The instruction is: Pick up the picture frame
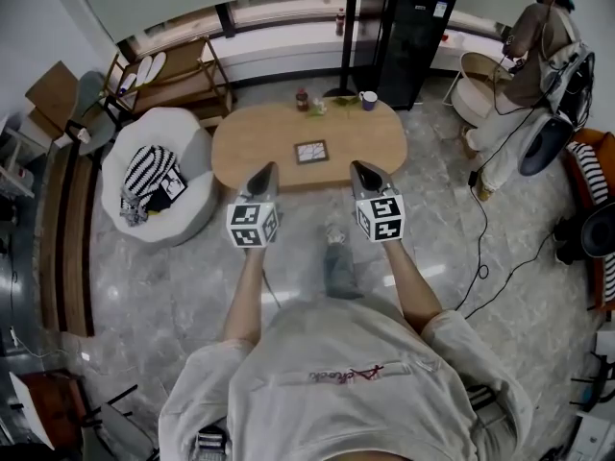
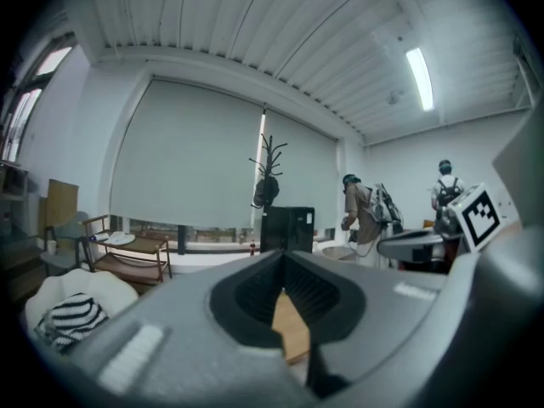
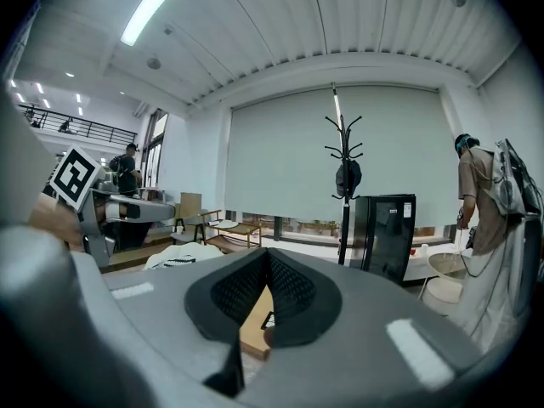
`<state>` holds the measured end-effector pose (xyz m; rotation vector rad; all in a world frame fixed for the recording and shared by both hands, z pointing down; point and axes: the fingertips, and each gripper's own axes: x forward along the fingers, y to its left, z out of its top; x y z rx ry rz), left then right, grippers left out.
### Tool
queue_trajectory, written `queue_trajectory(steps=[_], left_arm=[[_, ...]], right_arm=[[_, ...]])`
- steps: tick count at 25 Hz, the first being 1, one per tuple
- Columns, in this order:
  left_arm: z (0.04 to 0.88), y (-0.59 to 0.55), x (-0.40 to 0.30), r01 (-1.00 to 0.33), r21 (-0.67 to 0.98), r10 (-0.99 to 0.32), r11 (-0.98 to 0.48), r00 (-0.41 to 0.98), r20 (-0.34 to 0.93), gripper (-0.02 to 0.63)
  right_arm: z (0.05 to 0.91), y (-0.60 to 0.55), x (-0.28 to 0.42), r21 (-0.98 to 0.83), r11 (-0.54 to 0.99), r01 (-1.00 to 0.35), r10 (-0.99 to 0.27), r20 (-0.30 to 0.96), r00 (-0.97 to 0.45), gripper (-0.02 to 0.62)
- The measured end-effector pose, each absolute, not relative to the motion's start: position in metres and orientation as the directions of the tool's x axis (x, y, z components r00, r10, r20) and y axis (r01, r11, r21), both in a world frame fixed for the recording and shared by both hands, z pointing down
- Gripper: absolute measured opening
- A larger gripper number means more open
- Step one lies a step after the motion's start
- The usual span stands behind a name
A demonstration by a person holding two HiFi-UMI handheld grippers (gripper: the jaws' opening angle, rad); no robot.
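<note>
Floor of grey, glossy marble-look stone [image 1: 144, 286] fills most of the head view, and on it stands a long oval table of light wood [image 1: 245, 147]. To the table's left sits a rounded white armchair [image 1: 183, 128] with a black-and-white striped cloth [image 1: 144, 173] heaped on its seat. Behind the table's far right end stands a tall black cabinet with a glass door [image 1: 413, 32], and right of that a second person in light clothes with a pack on the back [image 1: 536, 41] bends over a round pale tub. The left gripper [image 1: 267, 171] and the right gripper [image 1: 358, 167], each grey with a marker cube, are held side by side over the table's near edge, pointing across it. In its own view the left gripper [image 2: 282, 260] has its dark ribbed jaws drawn together at the tips with nothing gripped, only the wooden tabletop showing below them; the right gripper [image 3: 269, 257] is likewise closed and empty. The small dark-edged square picture frame [image 1: 311, 152] lies flat near the middle of the table, beyond and between the two grippers, touched by neither. A dark blue mug [image 1: 368, 100] and a small dark bottle [image 1: 302, 99] stand at the table's far edge.
</note>
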<state>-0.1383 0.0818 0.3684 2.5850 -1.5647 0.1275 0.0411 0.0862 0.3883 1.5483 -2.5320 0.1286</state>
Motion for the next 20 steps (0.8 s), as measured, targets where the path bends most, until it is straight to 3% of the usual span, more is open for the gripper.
queue_trajectory(steps=[20], left_arm=[[0.371, -0.035, -0.140, -0.894, 0.059, -0.883, -0.444, 0.448, 0.140, 0.000]], right_arm=[[0.398, -0.037, 0.043, 0.014, 0.451, -0.892, -0.874, 0.211, -0.438, 0.006]])
